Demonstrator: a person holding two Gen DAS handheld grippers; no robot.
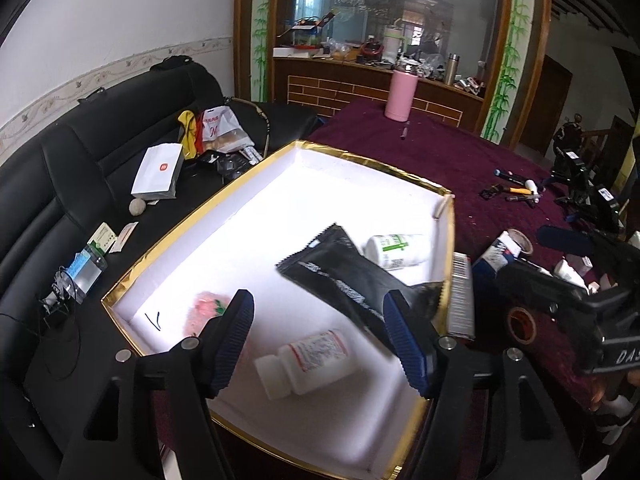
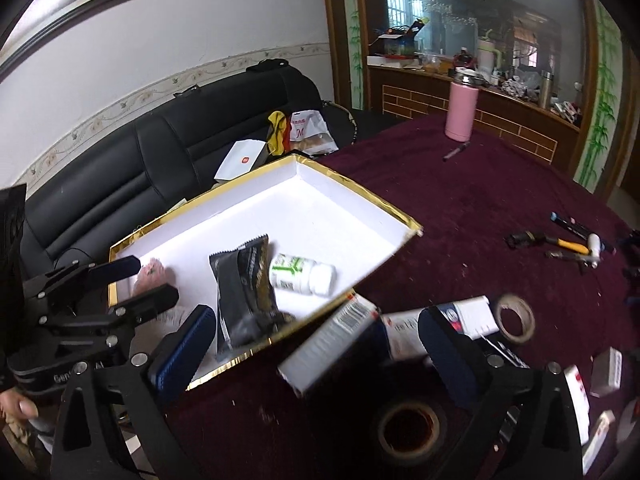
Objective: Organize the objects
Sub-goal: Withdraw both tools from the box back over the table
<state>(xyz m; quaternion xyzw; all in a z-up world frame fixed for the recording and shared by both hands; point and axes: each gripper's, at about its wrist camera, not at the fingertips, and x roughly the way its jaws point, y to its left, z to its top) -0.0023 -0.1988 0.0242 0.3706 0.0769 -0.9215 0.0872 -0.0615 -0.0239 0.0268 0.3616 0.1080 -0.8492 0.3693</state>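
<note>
Left wrist view: the left gripper has its jaws apart with nothing clamped. Below them, inside a white tray with a gold rim, lies a white pill bottle on its side, long axis running from 8 o'clock, where its cap is, toward 2 o'clock. A black foil pouch lies diagonally from 10 to 4 o'clock, its lower end draped over the tray's rim. A green-labelled bottle lies just beyond it at 2 o'clock, and a pink soft item sits at 9 o'clock.

Right wrist view: the right gripper has its jaws wide apart and empty, above a white carton lying on the maroon bench just outside the tray's near edge, long axis from 7 to 1 o'clock. A roll of dark tape sits at 6 o'clock and a pale roll at 3 o'clock.

Risk, as a judgement: the pouch overhanging the rim could slide out if a jaw brushes it, and the carton crowds against other boxes, so a pinch may catch two items.
</note>
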